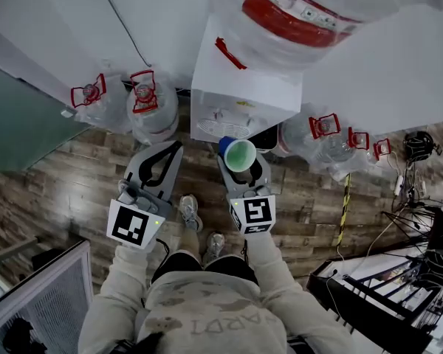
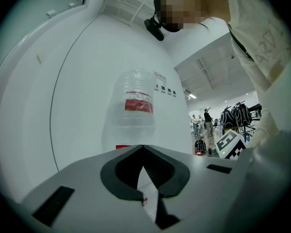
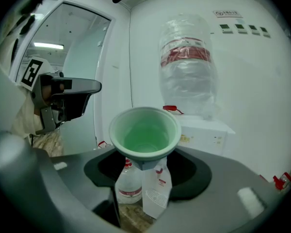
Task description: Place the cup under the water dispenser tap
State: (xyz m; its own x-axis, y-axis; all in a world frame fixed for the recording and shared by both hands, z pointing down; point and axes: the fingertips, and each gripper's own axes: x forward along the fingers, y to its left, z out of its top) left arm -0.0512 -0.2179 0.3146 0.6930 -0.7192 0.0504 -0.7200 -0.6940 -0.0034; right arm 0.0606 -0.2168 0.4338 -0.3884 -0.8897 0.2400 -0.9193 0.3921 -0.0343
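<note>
1. The cup (image 3: 144, 134) is green inside and blue outside, with a wide mouth tapering to a narrow foot. It shows nothing inside, so it is probably light. Its thin wall would likely flex or slip under a hard squeeze.
2. The best hold seems to be low on the narrow foot. That leaves the rim free and the mouth open to the tap.
3. The right gripper (image 1: 244, 167) holds it that way. In the right gripper view its jaws pinch the lower part of the cup at centre frame. The flared rim stands upright above them.
4. In the head view the cup (image 1: 238, 153) sits at centre frame, carried above the wooden floor (image 1: 74, 175). It is just in front of the white water dispenser (image 1: 240, 98) and appears not yet under the tap. The taps themselves are too small to pick out.
5. The left gripper (image 1: 173, 150), left of centre, has its jaws pressed together on nothing. It is well apart from the cup.
</note>
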